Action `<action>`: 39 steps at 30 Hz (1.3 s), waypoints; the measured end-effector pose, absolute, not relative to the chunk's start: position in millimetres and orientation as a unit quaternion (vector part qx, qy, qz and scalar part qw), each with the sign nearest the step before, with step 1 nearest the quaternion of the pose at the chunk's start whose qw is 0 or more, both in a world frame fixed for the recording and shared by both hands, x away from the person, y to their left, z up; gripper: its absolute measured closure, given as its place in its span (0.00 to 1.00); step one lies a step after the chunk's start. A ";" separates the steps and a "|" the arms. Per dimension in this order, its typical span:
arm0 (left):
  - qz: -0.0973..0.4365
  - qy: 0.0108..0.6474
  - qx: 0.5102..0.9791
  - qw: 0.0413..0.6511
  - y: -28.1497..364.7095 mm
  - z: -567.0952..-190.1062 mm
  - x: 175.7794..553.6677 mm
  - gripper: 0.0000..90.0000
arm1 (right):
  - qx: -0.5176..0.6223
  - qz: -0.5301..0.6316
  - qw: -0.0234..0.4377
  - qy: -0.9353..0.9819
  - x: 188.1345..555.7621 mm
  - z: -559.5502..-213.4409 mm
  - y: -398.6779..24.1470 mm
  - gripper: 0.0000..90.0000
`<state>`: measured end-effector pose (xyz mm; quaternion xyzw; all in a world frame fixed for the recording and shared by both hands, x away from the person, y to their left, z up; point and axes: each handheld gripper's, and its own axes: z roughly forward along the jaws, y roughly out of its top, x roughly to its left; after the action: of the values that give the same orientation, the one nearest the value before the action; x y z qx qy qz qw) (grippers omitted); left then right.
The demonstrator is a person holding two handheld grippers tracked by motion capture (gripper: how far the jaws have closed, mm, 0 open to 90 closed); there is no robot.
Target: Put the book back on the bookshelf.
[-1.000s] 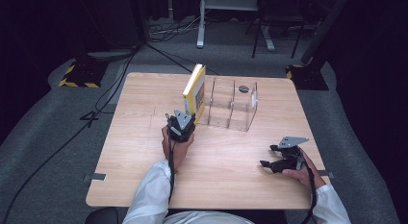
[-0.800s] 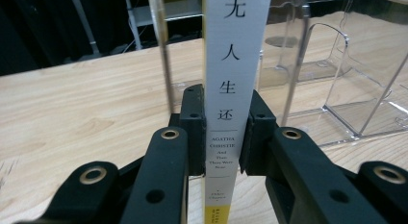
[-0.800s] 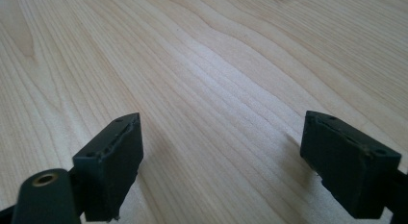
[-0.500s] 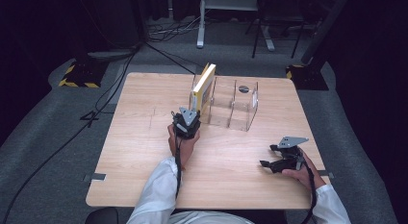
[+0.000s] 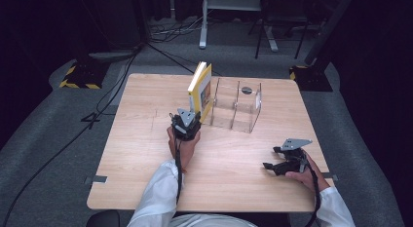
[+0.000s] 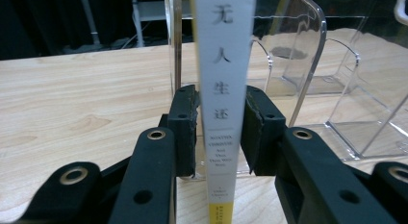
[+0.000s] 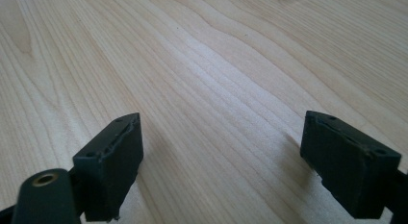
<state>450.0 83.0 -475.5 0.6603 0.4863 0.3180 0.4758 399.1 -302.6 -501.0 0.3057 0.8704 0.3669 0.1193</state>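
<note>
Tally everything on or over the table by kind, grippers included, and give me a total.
Books: 1, the yellow book clamped by its white spine in the left gripper
Clear acrylic racks: 1, the divided rack
Grippers: 2, counting the right gripper, open over the table
Total: 4

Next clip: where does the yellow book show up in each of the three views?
High view: the book stands upright at upper centre, left of the clear rack, held by the left gripper.
Left gripper view: its white spine runs up the centre, clamped between the jaws.
Right gripper view: not in it, just the table.
Shared landmark: the clear rack.
</note>
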 end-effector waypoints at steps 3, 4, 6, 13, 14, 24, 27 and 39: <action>0.318 0.483 0.663 0.476 85.4 -475.5 449.1 0.76 | 0.306 0.367 0.119 0.871 399.1 -501.0 -302.6 0.17; 0.319 0.481 0.664 0.475 85.6 -475.2 448.8 0.76 | 0.306 0.367 0.120 0.870 399.2 -501.0 -302.6 0.17; 0.320 0.479 0.664 0.477 85.8 -474.7 447.9 0.77 | 0.306 0.366 0.120 0.871 399.1 -501.0 -302.6 0.17; 0.325 0.469 0.671 0.475 88.6 -470.3 444.3 0.75 | 0.306 0.364 0.121 0.872 398.9 -500.7 -302.3 0.17; 0.324 0.467 0.672 0.475 89.5 -469.5 444.1 0.74 | 0.306 0.363 0.121 0.872 398.9 -500.7 -302.2 0.17; 0.302 0.442 0.694 0.481 99.3 -465.8 442.2 0.72 | 0.307 0.358 0.126 0.873 398.5 -500.3 -301.3 0.17; 0.300 0.433 0.702 0.479 102.4 -462.8 441.7 0.71 | 0.308 0.354 0.125 0.874 398.2 -499.7 -300.7 0.17; 0.278 0.413 0.725 0.476 116.0 -454.9 434.7 0.52 | 0.307 0.355 0.133 0.873 395.3 -492.8 -297.4 0.19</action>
<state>434.7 116.0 -454.9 0.7251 0.4127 0.2783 0.4759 395.3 -297.4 -492.8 0.3071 0.8728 0.3554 0.1326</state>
